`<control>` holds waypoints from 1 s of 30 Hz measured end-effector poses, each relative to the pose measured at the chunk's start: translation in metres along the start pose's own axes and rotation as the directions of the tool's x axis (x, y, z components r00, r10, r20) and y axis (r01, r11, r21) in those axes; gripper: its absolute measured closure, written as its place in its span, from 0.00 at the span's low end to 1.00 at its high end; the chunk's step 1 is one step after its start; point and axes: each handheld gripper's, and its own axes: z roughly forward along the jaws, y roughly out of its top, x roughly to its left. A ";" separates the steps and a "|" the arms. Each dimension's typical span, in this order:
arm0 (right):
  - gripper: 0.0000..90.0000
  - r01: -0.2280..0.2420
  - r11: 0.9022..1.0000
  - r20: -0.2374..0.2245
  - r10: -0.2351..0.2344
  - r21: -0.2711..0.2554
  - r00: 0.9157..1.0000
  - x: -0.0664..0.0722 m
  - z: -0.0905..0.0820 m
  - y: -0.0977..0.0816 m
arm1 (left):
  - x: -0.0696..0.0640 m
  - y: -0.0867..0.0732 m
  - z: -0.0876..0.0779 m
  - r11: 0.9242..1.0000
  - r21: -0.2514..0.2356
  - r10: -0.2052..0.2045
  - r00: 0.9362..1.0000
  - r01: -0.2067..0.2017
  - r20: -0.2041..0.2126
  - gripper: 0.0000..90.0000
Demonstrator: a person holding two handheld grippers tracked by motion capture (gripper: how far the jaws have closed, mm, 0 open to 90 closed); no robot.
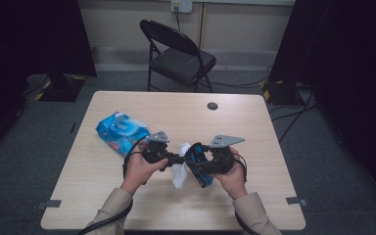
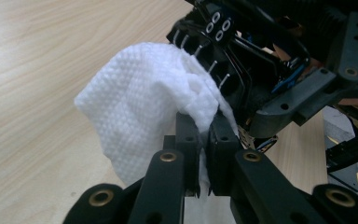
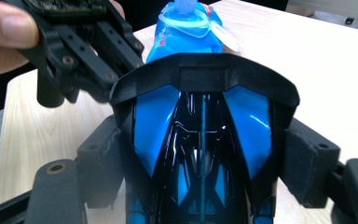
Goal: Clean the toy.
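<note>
A glossy blue and black toy car (image 3: 200, 140) with a black rear wing sits between the jaws of my right gripper (image 3: 205, 158), which press on both its sides. From above, the car (image 1: 199, 166) hangs over the table's front half in that right gripper (image 1: 203, 166). My left gripper (image 2: 205, 140) is shut on a white textured wipe (image 2: 140, 102), and the cloth drapes against the black parts in front of it. In the high view the wipe (image 1: 179, 175) dangles from the left gripper (image 1: 176, 160), right beside the car.
A blue pack of wet wipes (image 1: 121, 131) lies on the light wooden table (image 1: 186, 112) at the left, its flap lifted. A small round hole (image 1: 212, 105) marks the far side of the top. Behind the table stands a black folding chair (image 1: 178, 54); cables run over the floor.
</note>
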 end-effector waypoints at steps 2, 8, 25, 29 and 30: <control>0.29 -0.004 1.000 -0.002 0.004 -0.005 1.000 0.000 0.000 0.000 | -0.001 -0.002 0.003 1.000 -0.002 -0.003 1.000 0.003 0.007 0.95; 0.29 -0.010 1.000 0.004 0.010 -0.011 1.000 0.000 0.001 0.000 | -0.004 -0.008 0.009 1.000 0.012 0.004 1.000 -0.004 0.014 0.95; 0.29 -0.025 0.999 0.004 0.025 -0.019 1.000 0.001 0.006 0.003 | -0.011 -0.022 0.020 0.999 0.031 0.021 1.000 -0.022 0.023 0.95; 0.29 -0.039 0.999 0.003 0.039 -0.025 0.999 -0.001 0.005 0.002 | -0.013 -0.027 0.024 0.999 0.035 0.026 0.999 -0.027 0.029 0.95; 0.29 -0.040 0.999 0.005 0.040 -0.025 0.999 -0.001 0.005 0.002 | -0.014 -0.028 0.025 0.999 0.034 0.027 0.999 -0.028 0.030 0.95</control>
